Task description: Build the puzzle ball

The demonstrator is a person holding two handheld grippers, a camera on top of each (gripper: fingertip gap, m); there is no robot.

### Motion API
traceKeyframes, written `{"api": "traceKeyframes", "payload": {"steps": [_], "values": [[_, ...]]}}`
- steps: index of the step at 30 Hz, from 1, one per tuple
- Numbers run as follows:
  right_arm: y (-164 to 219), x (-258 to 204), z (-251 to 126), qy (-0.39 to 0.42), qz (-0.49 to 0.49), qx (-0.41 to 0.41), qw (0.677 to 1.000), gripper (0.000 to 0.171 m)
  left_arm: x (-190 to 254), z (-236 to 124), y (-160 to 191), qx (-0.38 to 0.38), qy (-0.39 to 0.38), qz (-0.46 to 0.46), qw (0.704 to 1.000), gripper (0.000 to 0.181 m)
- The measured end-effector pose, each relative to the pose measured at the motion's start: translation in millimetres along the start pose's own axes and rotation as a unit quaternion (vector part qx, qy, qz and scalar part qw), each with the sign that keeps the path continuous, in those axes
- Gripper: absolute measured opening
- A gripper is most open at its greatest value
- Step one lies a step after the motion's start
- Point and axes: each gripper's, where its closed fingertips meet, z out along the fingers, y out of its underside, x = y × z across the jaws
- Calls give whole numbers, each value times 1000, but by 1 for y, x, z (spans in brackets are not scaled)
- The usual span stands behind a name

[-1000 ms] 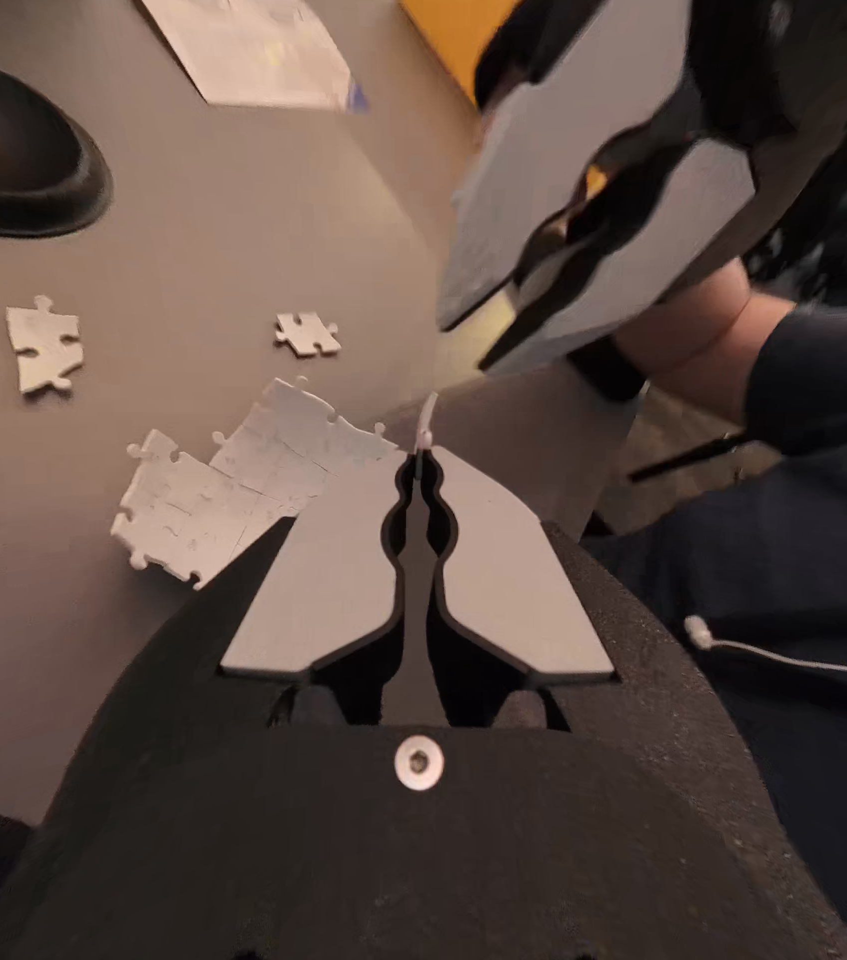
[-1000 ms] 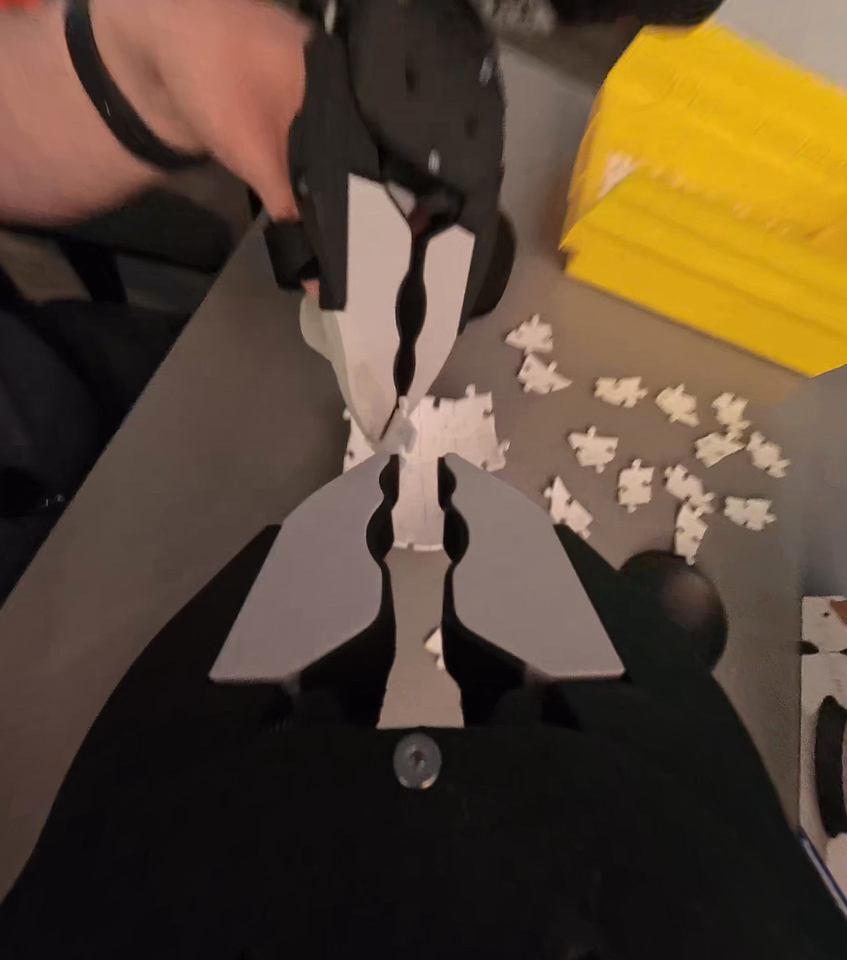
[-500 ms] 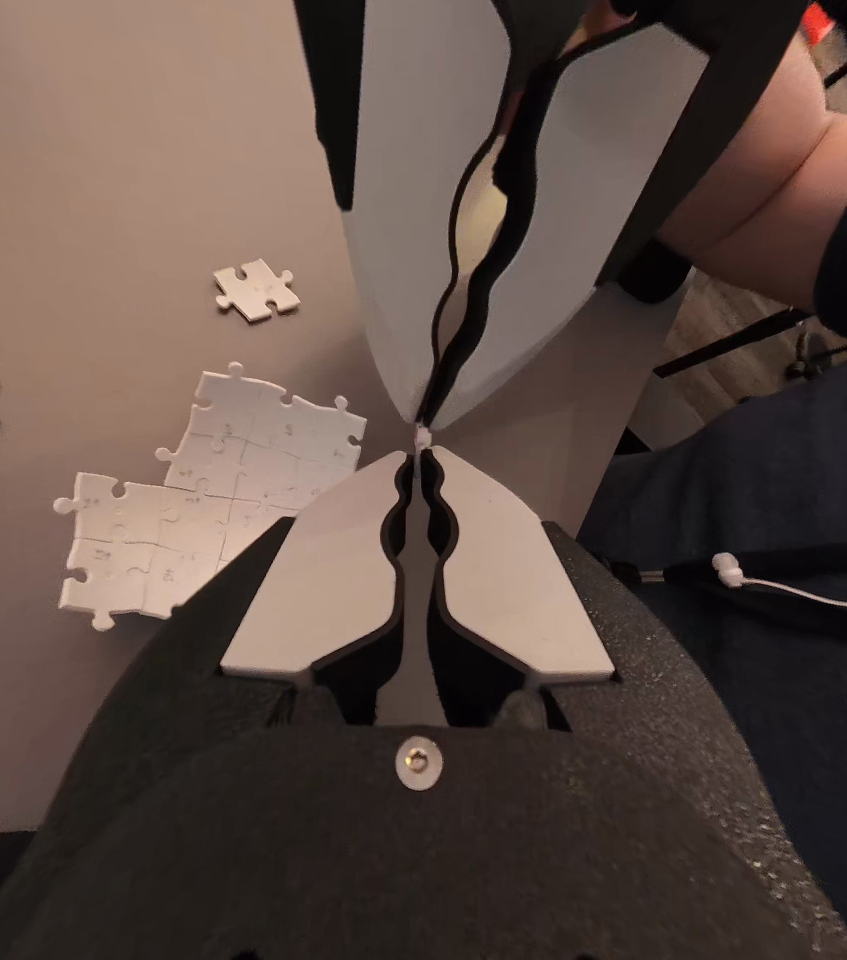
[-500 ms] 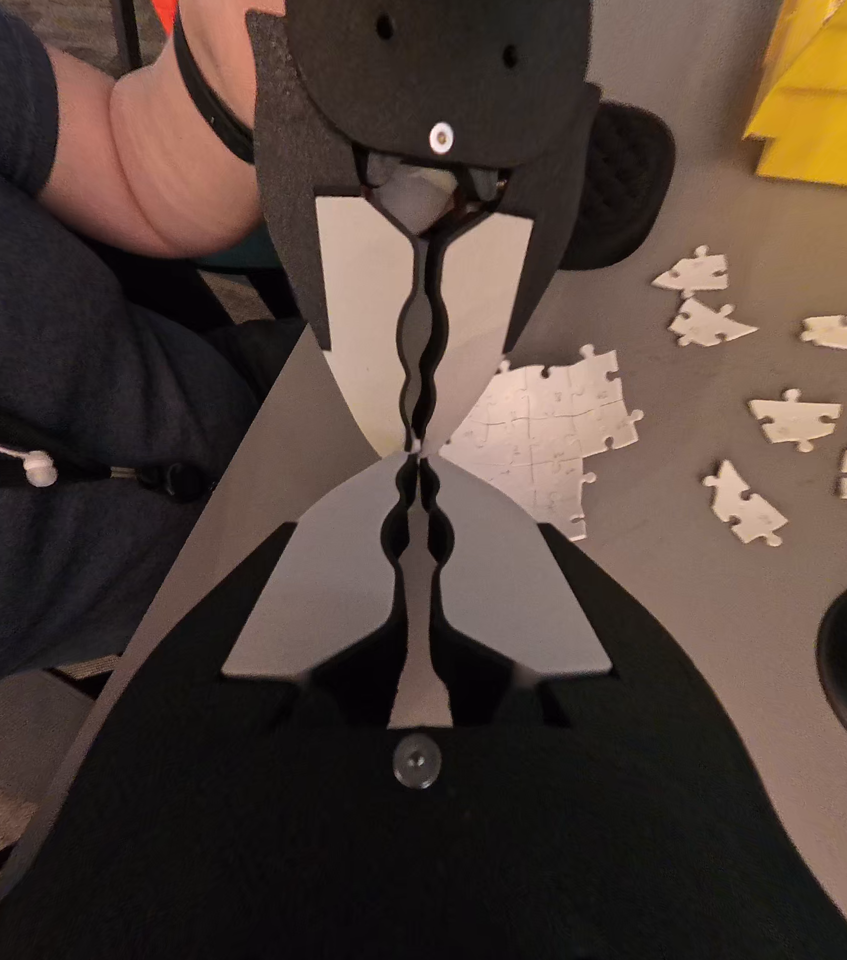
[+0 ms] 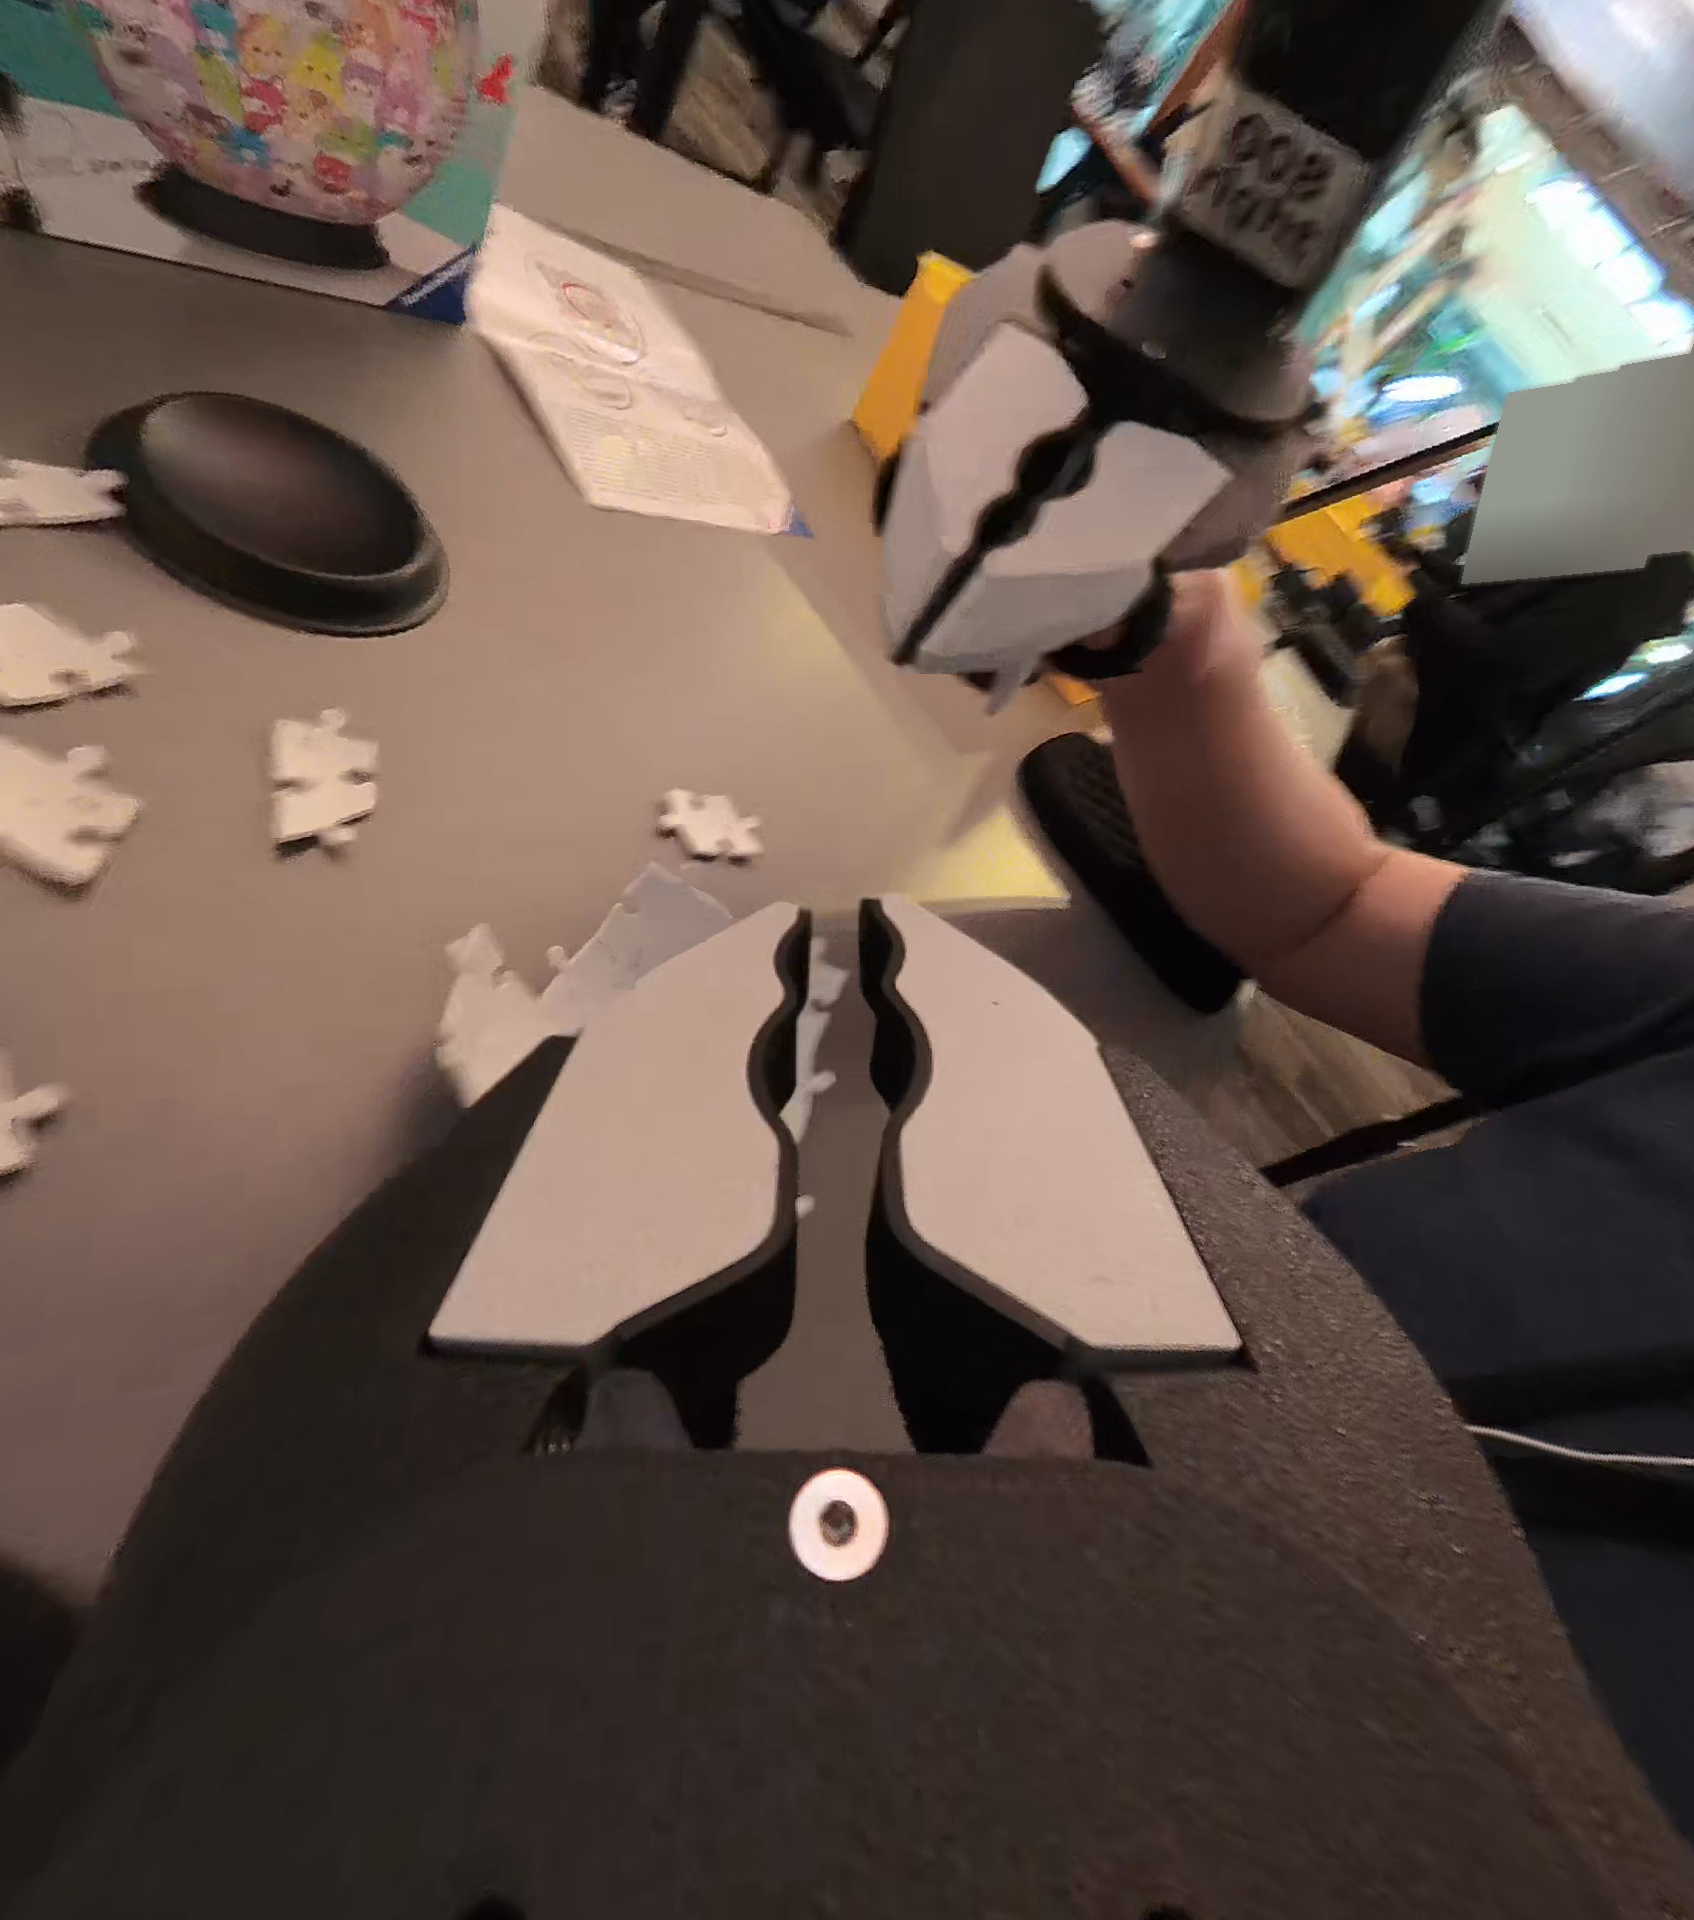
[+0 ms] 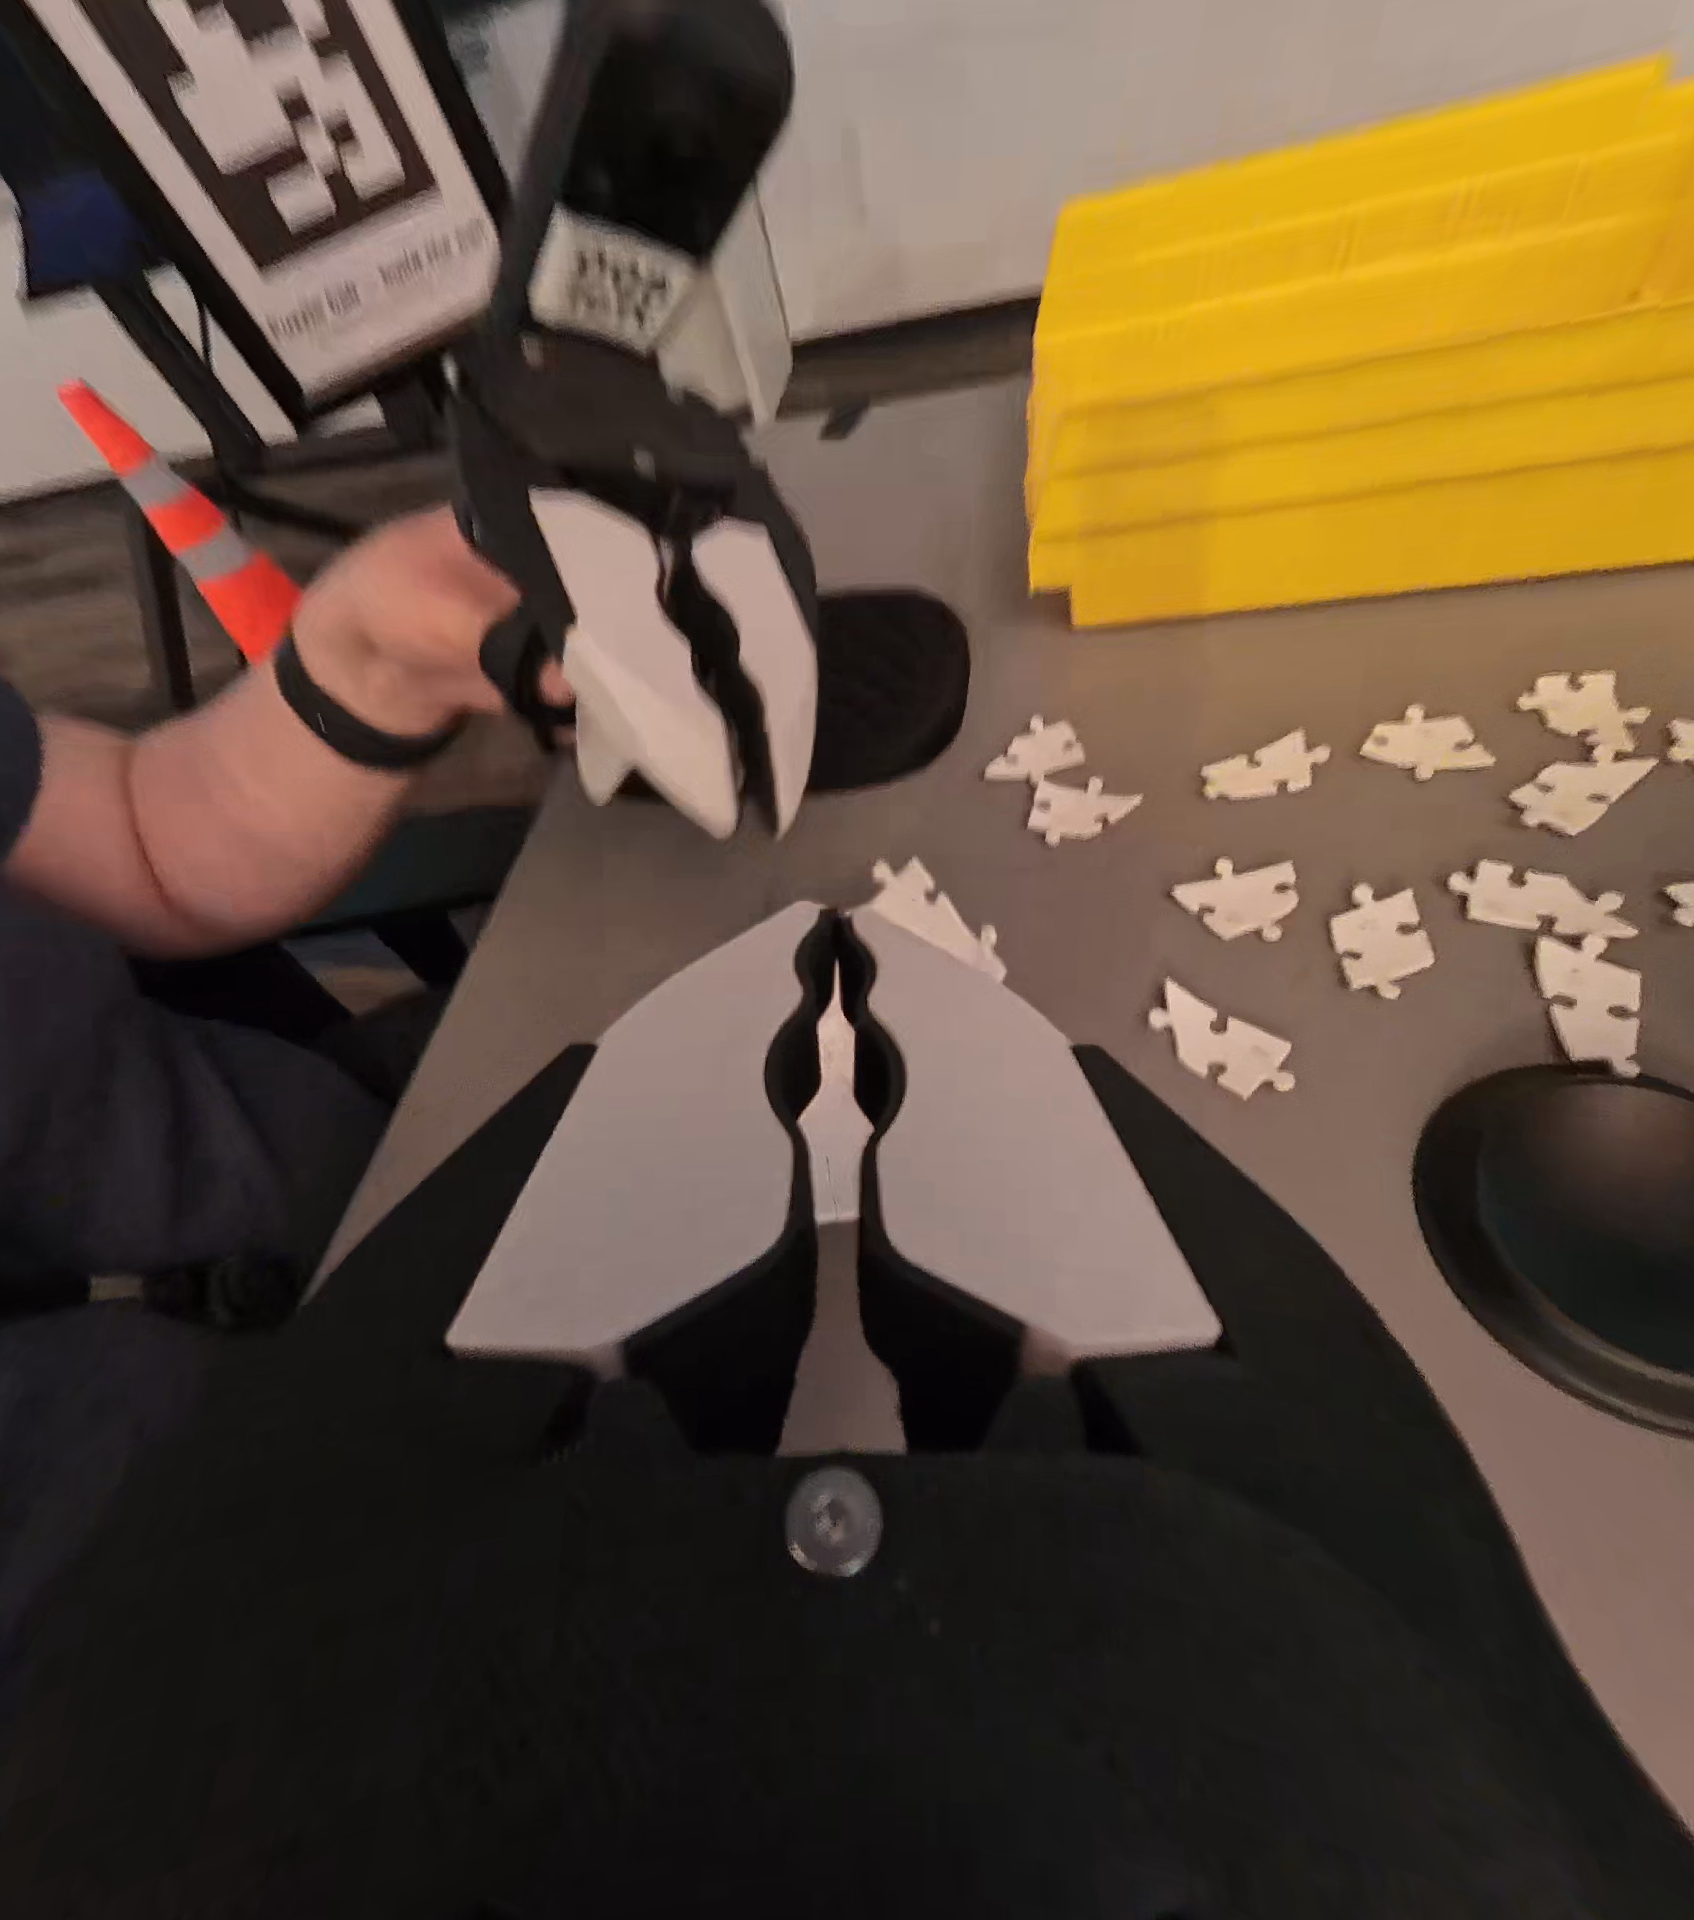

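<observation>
A white joined patch of puzzle pieces (image 5: 614, 961) lies on the grey table (image 5: 562, 665) near its front edge, partly hidden under my left gripper (image 5: 835, 914). The left jaws stand a narrow gap apart with nothing between them. My right gripper (image 6: 838, 916) is shut, held above the patch (image 6: 936, 914); no piece shows at its tips. It also shows raised at the upper right of the left wrist view (image 5: 900, 655). The left gripper (image 6: 755, 816) hangs just beyond my right tips. Several loose white pieces (image 6: 1238, 899) lie scattered on the table.
A black round stand dish (image 6: 1632, 1247) sits on the table. Stacked yellow bins (image 6: 1394, 416) stand at the back. The puzzle box (image 5: 199, 135) and a paper sheet (image 5: 635, 405) lie at the far side. A black mesh pad (image 6: 874, 686) and an orange cone (image 6: 188, 520) are off the table's edge. The gap from one gripper's tips to the other's is roughly 5 centimeters.
The two grippers were tip to tip on a small white piece; now they have drawn apart and lifted. The left jaws have opened a little. The piece no longer shows.
</observation>
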Motion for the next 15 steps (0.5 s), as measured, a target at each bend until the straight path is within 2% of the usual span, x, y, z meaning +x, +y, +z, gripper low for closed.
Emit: {"api": "traceKeyframes", "payload": {"steps": [2, 5, 7, 9, 12, 15], "values": [[16, 1, 7, 2, -14, -44, 999, 3, -15, -11, 6, -20, -50, 8, 999, 17], [39, -4, 22, -23, -47, -105, 993, 26, -16, -17, 23, -64, -45, -8, 997, 19], [58, -7, 34, -35, -99, -155, 982, 30, -18, -17, 30, -71, -49, -14, 996, 20], [71, -1, 42, -13, -134, -198, 971, 32, -22, -17, 40, -81, -57, -22, 995, 20], [68, 7, 41, 9, -131, -193, 972, 32, -39, -18, 50, -81, -82, -60, 992, 21], [63, 30, 25, 55, -68, -171, 981, 32, -51, -18, 62, -92, -90, -112, 985, 26]]}}
